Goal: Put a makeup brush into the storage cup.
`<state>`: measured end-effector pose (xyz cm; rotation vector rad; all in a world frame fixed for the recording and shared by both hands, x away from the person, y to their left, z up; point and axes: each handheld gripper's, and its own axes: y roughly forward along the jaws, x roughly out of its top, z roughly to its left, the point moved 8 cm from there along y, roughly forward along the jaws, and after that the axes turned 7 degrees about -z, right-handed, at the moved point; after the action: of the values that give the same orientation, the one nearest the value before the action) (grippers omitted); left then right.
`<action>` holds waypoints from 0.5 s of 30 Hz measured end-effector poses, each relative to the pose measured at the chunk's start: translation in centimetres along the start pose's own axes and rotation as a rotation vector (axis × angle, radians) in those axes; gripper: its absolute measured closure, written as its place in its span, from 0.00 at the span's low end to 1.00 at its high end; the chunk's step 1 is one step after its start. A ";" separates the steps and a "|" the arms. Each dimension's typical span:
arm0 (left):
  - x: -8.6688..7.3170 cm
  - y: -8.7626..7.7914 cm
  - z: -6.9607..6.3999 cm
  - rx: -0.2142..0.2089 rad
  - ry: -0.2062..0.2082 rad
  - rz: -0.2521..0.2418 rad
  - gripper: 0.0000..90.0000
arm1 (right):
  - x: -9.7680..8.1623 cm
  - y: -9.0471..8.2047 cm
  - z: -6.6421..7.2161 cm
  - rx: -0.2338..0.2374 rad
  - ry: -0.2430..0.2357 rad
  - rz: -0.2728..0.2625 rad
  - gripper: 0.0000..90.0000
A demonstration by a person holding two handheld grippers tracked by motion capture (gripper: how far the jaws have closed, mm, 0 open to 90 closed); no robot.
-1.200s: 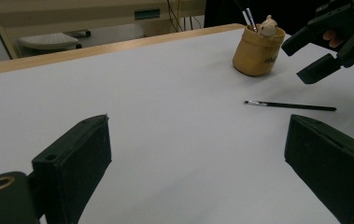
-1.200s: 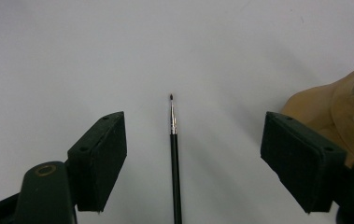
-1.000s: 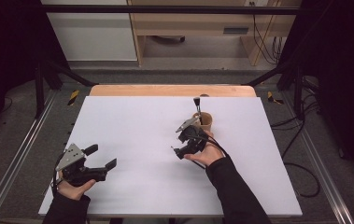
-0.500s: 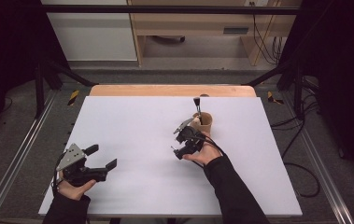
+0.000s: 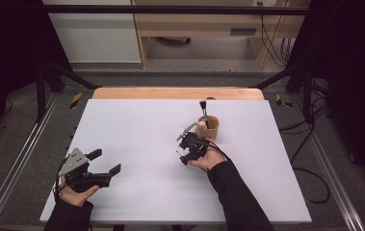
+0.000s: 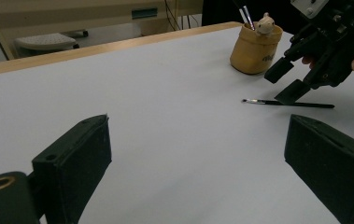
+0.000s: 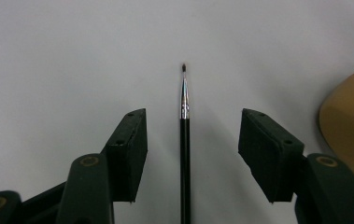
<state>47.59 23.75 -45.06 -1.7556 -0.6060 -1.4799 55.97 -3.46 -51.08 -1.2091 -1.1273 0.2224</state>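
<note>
Nearest the person's side of the white table (image 5: 136, 130), the left gripper (image 5: 104, 163) rests low by the near left corner, its jaws standing wide apart with nothing but bare tabletop between them, as the left gripper view shows. Farther in and to the right of the middle, the right gripper (image 5: 184, 153) sits close above the table with its jaws pointing down over a thin black paintbrush (image 7: 184, 140). The brush lies flat on the table, its handle running straight up the gap between the two pads, its dark tip (image 7: 184, 66) pointing away past them. The jaws have just been closing, yet white table shows on each side of the handle, so neither pad touches the brush. Just beyond that hand stands a tan cup (image 6: 255, 50), upright, holding more brushes (image 5: 203, 108) and a small pale figure (image 6: 265, 23) at its rim. Behind it runs the table's bare wooden far edge (image 5: 170, 93).
</note>
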 end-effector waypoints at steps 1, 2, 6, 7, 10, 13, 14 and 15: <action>0.0 0.0 0.0 0.000 0.000 0.000 0.07 | -0.1 0.1 0.0 -0.002 0.001 0.006 0.49; 0.0 0.0 0.0 0.000 0.000 0.000 0.08 | -0.1 0.2 0.0 0.000 -0.002 0.011 0.50; 0.0 0.0 0.0 0.000 0.001 0.001 0.08 | -0.3 0.5 0.1 0.010 -0.007 0.031 0.56; 0.0 0.0 0.0 0.000 0.000 0.000 0.08 | -0.3 0.5 0.1 0.012 -0.010 0.040 0.58; 0.0 0.0 0.0 0.000 0.001 0.001 0.08 | -0.5 0.7 0.0 0.009 -0.017 0.065 0.62; 0.0 0.0 0.0 -0.001 0.001 0.002 0.08 | -0.5 0.8 0.0 0.017 -0.012 0.085 0.65; 0.0 0.0 0.0 -0.001 0.000 0.001 0.08 | -0.6 0.8 -0.1 0.014 -0.015 0.086 0.66; 0.0 0.0 0.0 -0.001 0.000 0.001 0.08 | -0.6 0.8 -0.1 0.016 -0.012 0.092 0.67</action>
<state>47.60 23.76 -45.08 -1.7560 -0.6044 -1.4797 56.11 -3.59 -52.10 -1.2480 -1.0791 0.3082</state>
